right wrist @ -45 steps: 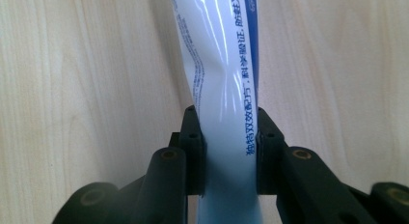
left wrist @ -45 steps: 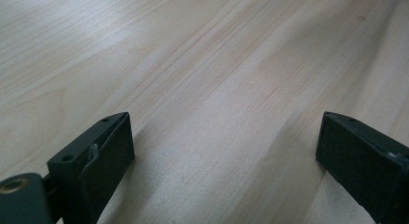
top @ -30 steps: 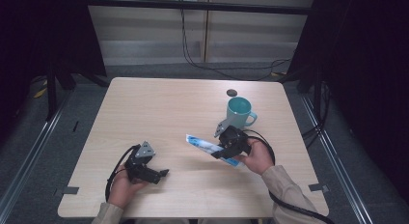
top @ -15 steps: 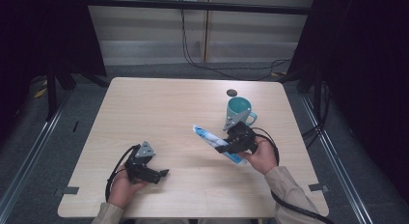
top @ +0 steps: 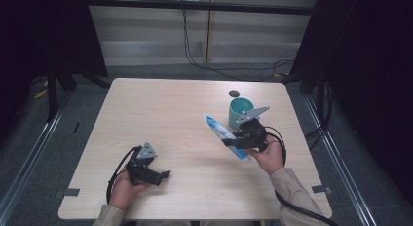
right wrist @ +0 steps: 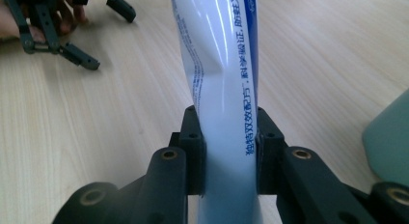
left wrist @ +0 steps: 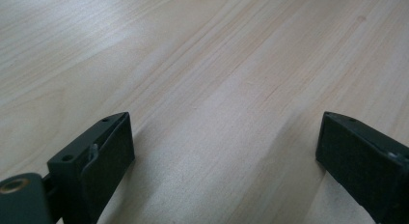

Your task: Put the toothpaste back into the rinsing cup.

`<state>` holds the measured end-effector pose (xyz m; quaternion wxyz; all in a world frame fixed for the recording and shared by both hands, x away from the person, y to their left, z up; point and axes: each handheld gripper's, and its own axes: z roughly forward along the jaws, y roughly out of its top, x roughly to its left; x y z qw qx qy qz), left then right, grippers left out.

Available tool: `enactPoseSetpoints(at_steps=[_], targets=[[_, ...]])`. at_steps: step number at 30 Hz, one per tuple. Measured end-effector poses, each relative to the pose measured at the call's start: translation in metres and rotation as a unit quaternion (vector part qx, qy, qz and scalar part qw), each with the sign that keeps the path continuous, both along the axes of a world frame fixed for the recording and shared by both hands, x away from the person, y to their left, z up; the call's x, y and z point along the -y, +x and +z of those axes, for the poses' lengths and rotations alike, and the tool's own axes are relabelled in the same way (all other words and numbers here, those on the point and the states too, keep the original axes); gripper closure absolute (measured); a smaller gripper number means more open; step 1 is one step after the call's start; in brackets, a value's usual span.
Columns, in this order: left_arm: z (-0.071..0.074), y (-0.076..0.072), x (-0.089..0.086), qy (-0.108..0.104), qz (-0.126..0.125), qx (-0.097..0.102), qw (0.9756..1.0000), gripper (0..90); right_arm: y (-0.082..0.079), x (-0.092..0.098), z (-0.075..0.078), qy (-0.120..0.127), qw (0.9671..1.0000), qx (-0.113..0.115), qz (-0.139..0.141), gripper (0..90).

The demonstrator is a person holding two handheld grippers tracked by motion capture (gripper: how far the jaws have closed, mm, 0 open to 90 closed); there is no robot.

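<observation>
A white and blue tube (top: 217,128) is lifted off the table, its far end pointing up and to the left. My right gripper (top: 234,142) is shut on its lower part, just in front of a teal mug (top: 239,111). In the right gripper view both pads press the tube (right wrist: 222,64) at its waist, where my right gripper (right wrist: 227,154) clamps it, and the mug (right wrist: 391,137) shows at the right edge. My left gripper (top: 160,177) rests low at the near left of the table, open; in its own view the left gripper (left wrist: 226,151) has bare wood between its jaws.
The light wooden table (top: 160,114) has a small dark round object (top: 234,93) behind the mug. In the right gripper view the left gripper (right wrist: 72,35) and the hand holding it lie at the top left. Cables trail from both grippers toward the near edge.
My right gripper has carried the tube to the right and a little upward, closer to the mug, and the tube now stands steeper. The left gripper has stayed in place.
</observation>
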<state>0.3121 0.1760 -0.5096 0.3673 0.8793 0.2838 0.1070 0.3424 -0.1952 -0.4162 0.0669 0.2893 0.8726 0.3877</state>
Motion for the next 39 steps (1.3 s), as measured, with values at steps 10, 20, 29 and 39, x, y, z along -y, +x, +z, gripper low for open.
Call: enactPoseSetpoints(at_steps=[10,20,29,39], targets=[[0.0,0.0,0.0,0.0,0.0,0.0,1.0,5.9,0.004,0.017,0.005,0.042,0.9982,0.009,-0.042,72.1],[0.0,0.0,0.0,0.0,0.0,0.0,1.0,5.9,0.007,0.028,0.011,0.065,0.9954,0.023,-0.066,72.0],[0.0,0.0,0.0,0.0,0.0,0.0,1.0,5.9,0.01,0.037,0.013,0.085,0.9927,0.021,-0.084,72.0],[0.0,0.0,0.0,0.0,0.0,0.0,1.0,5.9,0.013,0.045,0.016,0.111,0.988,0.025,-0.104,72.0]])
